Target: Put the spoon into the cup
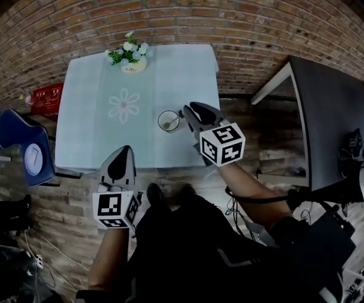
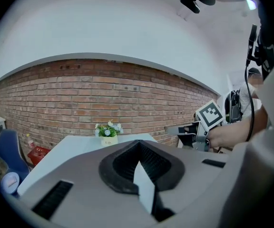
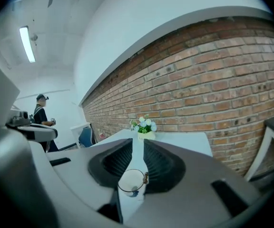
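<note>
Spoon (image 1: pixel 169 124): lies inside the cup (image 1: pixel 168 120), its bowl down against the cup's floor and its handle leaning on the rim.
Cup: clear glass, upright on the table (image 1: pixel 93 131), near the front right corner of the pale blue cloth.
Right gripper (image 1: pixel 191 110): just to the right of the cup in the head view. Its jaws are apart with a narrow slot between them. In the right gripper view the cup (image 3: pixel 131 183) shows through that slot. The pads press on nothing.
Left gripper (image 1: pixel 124 151): in front of the table's near edge, well apart from the cup. In the left gripper view its jaws (image 2: pixel 138 144) meet at the tips with nothing between them.
Flower pot (image 1: pixel 131 57): small white pot of pale flowers at the far edge of the table, by the brick wall (image 1: pixel 245 24).
Cloth pattern: one white daisy print (image 1: pixel 124 105) in the middle of the table.
Chair (image 1: pixel 14 141): blue, to the left of the table.
Basket (image 1: pixel 46 98): red, on the floor by the wall, left of the table.
Second table (image 1: pixel 333 118): dark top with a white frame, off to the right.
Bystander (image 3: pixel 42 110): a person stands far off at the left of the right gripper view.
</note>
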The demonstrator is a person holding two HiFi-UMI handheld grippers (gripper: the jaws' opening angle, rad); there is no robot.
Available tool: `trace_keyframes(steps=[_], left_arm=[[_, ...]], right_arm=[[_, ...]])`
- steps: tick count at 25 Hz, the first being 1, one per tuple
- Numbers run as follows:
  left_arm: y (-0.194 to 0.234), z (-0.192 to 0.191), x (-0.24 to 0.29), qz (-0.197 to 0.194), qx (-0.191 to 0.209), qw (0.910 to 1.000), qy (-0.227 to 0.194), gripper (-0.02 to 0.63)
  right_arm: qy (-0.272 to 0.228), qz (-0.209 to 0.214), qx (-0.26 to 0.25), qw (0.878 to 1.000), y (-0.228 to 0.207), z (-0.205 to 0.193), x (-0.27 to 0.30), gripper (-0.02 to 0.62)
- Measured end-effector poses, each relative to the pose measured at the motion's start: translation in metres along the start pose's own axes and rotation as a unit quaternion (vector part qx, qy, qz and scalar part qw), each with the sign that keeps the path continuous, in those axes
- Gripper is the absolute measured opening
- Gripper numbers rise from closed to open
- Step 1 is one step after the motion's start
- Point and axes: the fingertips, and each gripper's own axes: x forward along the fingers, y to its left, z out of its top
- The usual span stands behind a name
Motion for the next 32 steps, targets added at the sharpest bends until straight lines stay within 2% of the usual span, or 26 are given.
trace_keyframes(steps=[4,10,13,19,25,32], left_arm=[[0.005,0.011,0.012,-0.028,-0.017,0.9994,-0.011,0.009],[0.006,0.029,0.014,-0.066,-0.005,0.9975,-0.025,0.009],[0.007,0.042,0.01,-0.081,0.006,0.996,-0.039,0.009],[-0.008,0.061,-0.001,-0.123,0.018,0.9905,-0.059,0.011],[-0.02,0.076,-0.011,-0.155,0.019,0.984,-0.085,0.009],[-0.019,0.08,-0.012,-0.159,-0.003,0.9834,-0.087,0.009]], right_arm=[[-0.03,-0.015,-0.012,0.999,0.007,0.032,-0.022,0.064],[-0.065,-0.052,-0.014,0.996,0.011,0.066,-0.056,0.054],[-0.076,-0.05,-0.012,0.996,0.026,0.073,-0.072,0.044],[-0.075,-0.073,-0.031,0.994,0.051,0.081,-0.092,0.018],[-0.092,-0.121,-0.045,0.987,0.057,0.083,-0.117,0.018],[-0.102,-0.137,-0.048,0.984,0.059,0.087,-0.132,0.018]])
